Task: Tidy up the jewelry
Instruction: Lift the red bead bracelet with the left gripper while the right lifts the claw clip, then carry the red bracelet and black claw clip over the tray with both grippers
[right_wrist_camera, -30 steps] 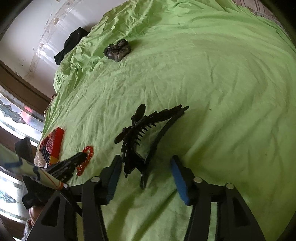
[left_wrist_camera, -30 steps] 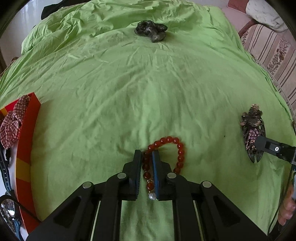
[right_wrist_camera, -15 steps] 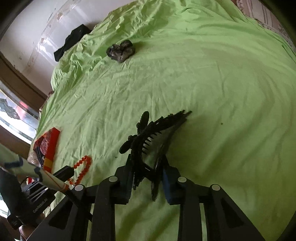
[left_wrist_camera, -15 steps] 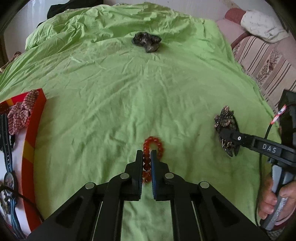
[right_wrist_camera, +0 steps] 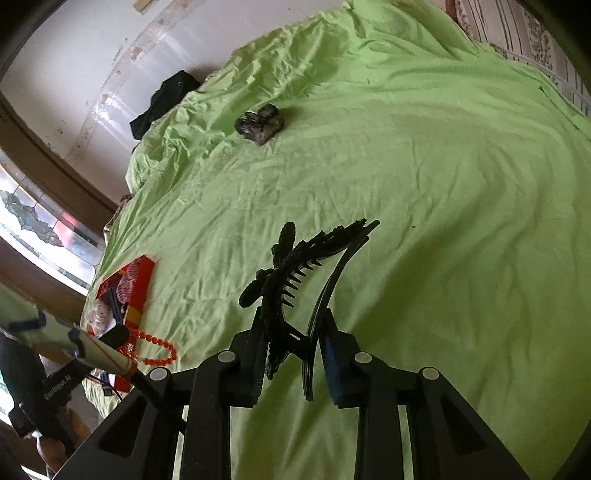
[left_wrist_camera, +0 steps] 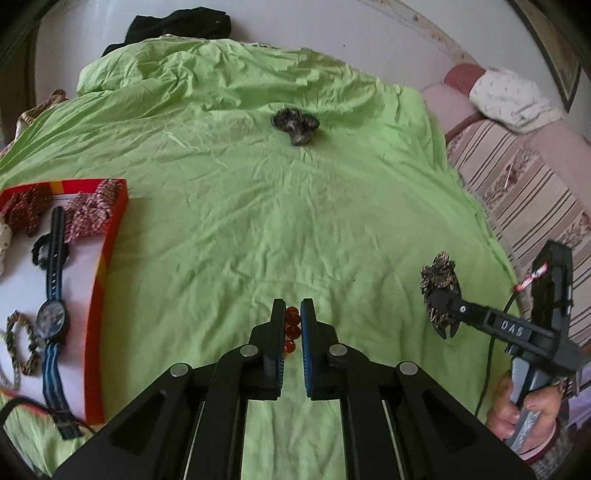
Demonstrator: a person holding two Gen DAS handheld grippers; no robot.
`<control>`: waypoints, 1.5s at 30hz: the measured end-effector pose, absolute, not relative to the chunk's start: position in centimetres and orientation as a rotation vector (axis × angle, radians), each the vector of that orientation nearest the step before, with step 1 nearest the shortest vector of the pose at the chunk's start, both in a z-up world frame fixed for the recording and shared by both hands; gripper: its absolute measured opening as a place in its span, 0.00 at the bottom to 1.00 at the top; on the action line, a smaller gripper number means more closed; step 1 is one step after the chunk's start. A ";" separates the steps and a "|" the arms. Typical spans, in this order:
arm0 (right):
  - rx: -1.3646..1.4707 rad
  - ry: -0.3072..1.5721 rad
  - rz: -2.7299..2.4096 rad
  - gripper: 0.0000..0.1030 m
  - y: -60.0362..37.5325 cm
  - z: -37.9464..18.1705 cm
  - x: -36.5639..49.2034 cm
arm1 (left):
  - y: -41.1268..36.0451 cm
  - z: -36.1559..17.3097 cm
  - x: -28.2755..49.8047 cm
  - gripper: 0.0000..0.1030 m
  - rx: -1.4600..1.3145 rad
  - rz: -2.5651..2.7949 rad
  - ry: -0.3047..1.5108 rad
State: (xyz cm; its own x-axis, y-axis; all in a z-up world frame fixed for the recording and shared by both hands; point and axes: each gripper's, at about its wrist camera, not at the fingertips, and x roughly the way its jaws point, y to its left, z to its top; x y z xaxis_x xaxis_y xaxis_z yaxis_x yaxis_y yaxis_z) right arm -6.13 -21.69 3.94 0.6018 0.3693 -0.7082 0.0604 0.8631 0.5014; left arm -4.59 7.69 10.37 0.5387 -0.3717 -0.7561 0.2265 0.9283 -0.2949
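My left gripper (left_wrist_camera: pixel 291 314) is shut on a red bead bracelet (left_wrist_camera: pixel 291 328) and holds it above the green bedsheet; the right wrist view shows the bracelet (right_wrist_camera: pixel 155 349) hanging from it. My right gripper (right_wrist_camera: pixel 293 334) is shut on a black hair claw clip (right_wrist_camera: pixel 295 266) with a flower ornament, lifted off the sheet; the clip also shows in the left wrist view (left_wrist_camera: pixel 439 284). A red-edged white tray (left_wrist_camera: pixel 107 258) at the left holds a blue watch (left_wrist_camera: pixel 51 310), scrunchies and a bracelet.
A dark scrunchie (left_wrist_camera: pixel 295 123) lies on the green bedsheet (left_wrist_camera: pixel 258 206) far ahead. A striped sofa (left_wrist_camera: pixel 524 184) runs along the bed's right side. A black garment (left_wrist_camera: pixel 177 26) lies at the head of the bed by the wall.
My left gripper has lifted the red bracelet off the sheet. My right gripper has shut on the hair clip and raised it. Both views have pulled up and back.
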 end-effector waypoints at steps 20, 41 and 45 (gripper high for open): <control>0.460 0.888 0.265 0.28 -18.1 7.0 -10.7 | 9.1 15.9 -11.7 0.07 -0.077 -0.268 0.784; 0.368 0.909 0.333 0.28 -13.4 8.5 -11.7 | 12.0 15.5 -13.3 0.07 -0.065 -0.152 0.784; 0.350 0.916 0.350 0.28 -12.3 8.6 -11.7 | 12.7 15.6 -13.5 0.07 -0.079 -0.150 0.781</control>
